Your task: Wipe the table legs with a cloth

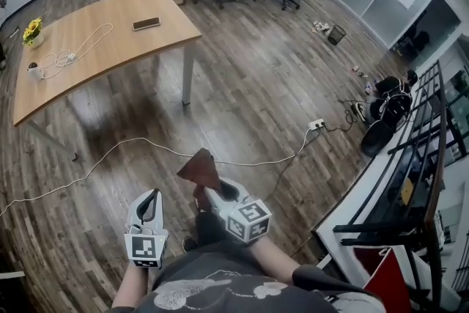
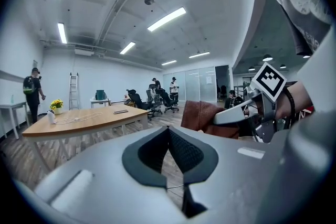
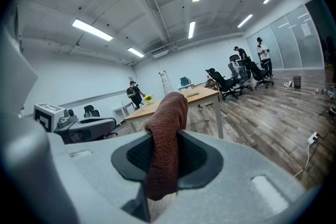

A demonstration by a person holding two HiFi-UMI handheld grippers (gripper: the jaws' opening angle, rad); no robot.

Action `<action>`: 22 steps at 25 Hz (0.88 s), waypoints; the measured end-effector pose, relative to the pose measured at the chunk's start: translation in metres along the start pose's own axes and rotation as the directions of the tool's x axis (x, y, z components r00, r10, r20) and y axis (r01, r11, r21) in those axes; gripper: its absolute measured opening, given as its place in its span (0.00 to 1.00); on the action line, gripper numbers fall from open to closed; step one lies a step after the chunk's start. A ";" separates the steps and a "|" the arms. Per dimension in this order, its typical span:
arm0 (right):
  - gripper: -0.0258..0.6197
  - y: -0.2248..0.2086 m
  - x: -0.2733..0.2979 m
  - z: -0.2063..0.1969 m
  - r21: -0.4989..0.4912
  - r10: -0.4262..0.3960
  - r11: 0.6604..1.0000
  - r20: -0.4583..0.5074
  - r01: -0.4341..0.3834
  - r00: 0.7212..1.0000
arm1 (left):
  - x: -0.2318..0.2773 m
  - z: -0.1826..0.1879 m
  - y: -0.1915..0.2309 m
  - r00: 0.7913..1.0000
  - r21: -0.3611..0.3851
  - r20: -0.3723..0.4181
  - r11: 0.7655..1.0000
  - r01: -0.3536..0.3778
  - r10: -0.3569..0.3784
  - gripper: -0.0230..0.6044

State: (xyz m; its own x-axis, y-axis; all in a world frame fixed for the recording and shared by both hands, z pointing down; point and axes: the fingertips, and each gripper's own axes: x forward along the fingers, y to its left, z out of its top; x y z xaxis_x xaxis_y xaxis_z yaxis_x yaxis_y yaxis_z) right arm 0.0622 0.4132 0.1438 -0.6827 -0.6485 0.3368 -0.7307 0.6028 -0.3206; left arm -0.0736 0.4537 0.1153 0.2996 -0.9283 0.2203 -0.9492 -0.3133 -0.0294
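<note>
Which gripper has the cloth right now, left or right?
The right gripper: the brown cloth is pinched between its fingers and sticks up past them. The left gripper has its fingers closed on nothing.

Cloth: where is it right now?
The brown cloth is clamped in the right claw, low centre in the head view, just right of the left claw and well short of the table.

Grey left gripper (image 1: 152, 195) and right gripper (image 1: 204, 193) carry marker cubes (image 1: 144, 248); printed T-shirt (image 1: 220, 291).
</note>
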 end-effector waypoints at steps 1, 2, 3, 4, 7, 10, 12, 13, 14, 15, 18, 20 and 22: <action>0.18 -0.006 0.007 -0.001 0.008 0.001 1.000 -0.006 -0.001 1.000 | 0.007 -0.002 0.002 1.000 0.003 0.002 1.000 0.001 -0.001 0.07; 0.18 -0.013 0.014 0.000 0.013 0.003 1.000 -0.011 -0.003 1.000 | 0.015 -0.003 0.005 1.000 0.003 0.003 1.000 0.000 0.000 0.07; 0.18 -0.019 0.022 0.001 0.018 0.005 1.000 -0.015 -0.005 1.000 | 0.024 -0.001 0.008 1.000 -0.003 0.002 1.000 -0.003 0.003 0.07; 0.18 -0.026 0.031 0.004 0.023 0.007 1.000 -0.016 -0.007 1.000 | 0.033 0.004 0.012 1.000 -0.012 -0.001 1.000 -0.006 0.006 0.07; 0.18 -0.049 0.059 0.017 0.038 0.009 0.999 -0.020 -0.008 1.000 | 0.065 0.017 0.025 1.000 -0.022 -0.015 1.000 -0.014 0.014 0.07; 0.18 -0.072 0.090 0.032 0.035 0.030 0.999 -0.033 -0.029 0.999 | 0.099 0.032 0.041 0.999 -0.004 0.015 0.999 -0.033 0.033 0.07; 0.18 -0.085 0.108 0.044 0.025 0.050 0.998 -0.040 -0.049 0.998 | 0.122 0.049 0.050 0.997 0.015 0.045 0.998 -0.059 0.058 0.07; 0.18 -0.092 0.117 0.051 0.022 0.060 0.998 -0.041 -0.060 0.997 | 0.133 0.055 0.054 0.996 0.028 0.051 0.997 -0.070 0.068 0.07; 0.18 -0.099 0.125 0.058 0.021 0.071 0.997 -0.042 -0.070 0.997 | 0.144 0.059 0.058 0.996 0.038 0.051 0.996 -0.078 0.077 0.07; 0.18 -0.106 0.132 0.064 0.021 0.080 0.997 -0.045 -0.079 0.996 | 0.155 0.061 0.062 0.995 0.043 0.048 0.995 -0.086 0.084 0.07; 0.18 -0.127 0.147 0.075 0.014 0.092 0.996 -0.064 -0.091 0.994 | 0.180 0.067 0.072 0.992 0.029 0.047 0.993 -0.118 0.116 0.07; 0.18 -0.143 0.154 0.080 0.001 0.081 0.997 -0.073 -0.081 0.994 | 0.194 0.069 0.078 0.989 0.017 0.054 0.990 -0.140 0.139 0.07; 0.18 -0.158 0.160 0.087 -0.008 0.060 0.998 -0.072 -0.061 0.996 | 0.205 0.071 0.083 0.987 0.012 0.059 0.988 -0.154 0.153 0.07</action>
State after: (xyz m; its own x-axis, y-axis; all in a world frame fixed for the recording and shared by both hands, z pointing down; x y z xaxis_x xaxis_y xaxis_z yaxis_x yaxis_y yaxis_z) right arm 0.0690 0.1736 0.1715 -0.7241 -0.5759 0.3794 -0.6877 0.6447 -0.3339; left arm -0.0842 0.2230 0.0887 0.1565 -0.9754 0.1550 -0.9827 -0.1695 -0.0747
